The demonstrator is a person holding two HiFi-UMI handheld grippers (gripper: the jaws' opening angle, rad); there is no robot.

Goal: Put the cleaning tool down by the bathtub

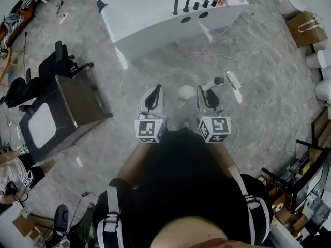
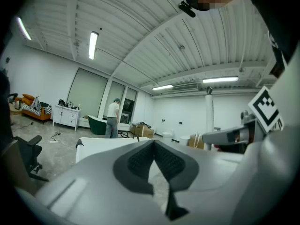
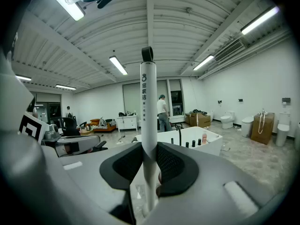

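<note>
The cleaning tool is a long white pole (image 3: 149, 102) with a black cap on top, standing upright between my right gripper's (image 3: 149, 146) pads, which are shut on it. In the head view my right gripper (image 1: 203, 90) is low over the grey floor with the pole's black tip (image 1: 219, 80) just beyond it, and a white rounded piece (image 1: 186, 92) lies between the two grippers. My left gripper (image 1: 154, 88) is level beside it, its pads (image 2: 140, 158) meeting at the tips with nothing between them. The white bathtub (image 1: 155, 14) stands a short way ahead of both grippers.
A dark cabinet (image 1: 62, 115) and a black office chair (image 1: 57, 63) stand to the left. A cable (image 1: 212, 50) trails across the floor below the tub. A cardboard box (image 1: 305, 27) and white toilets (image 1: 320, 61) line the right side. A person (image 3: 163, 111) stands far behind the tub.
</note>
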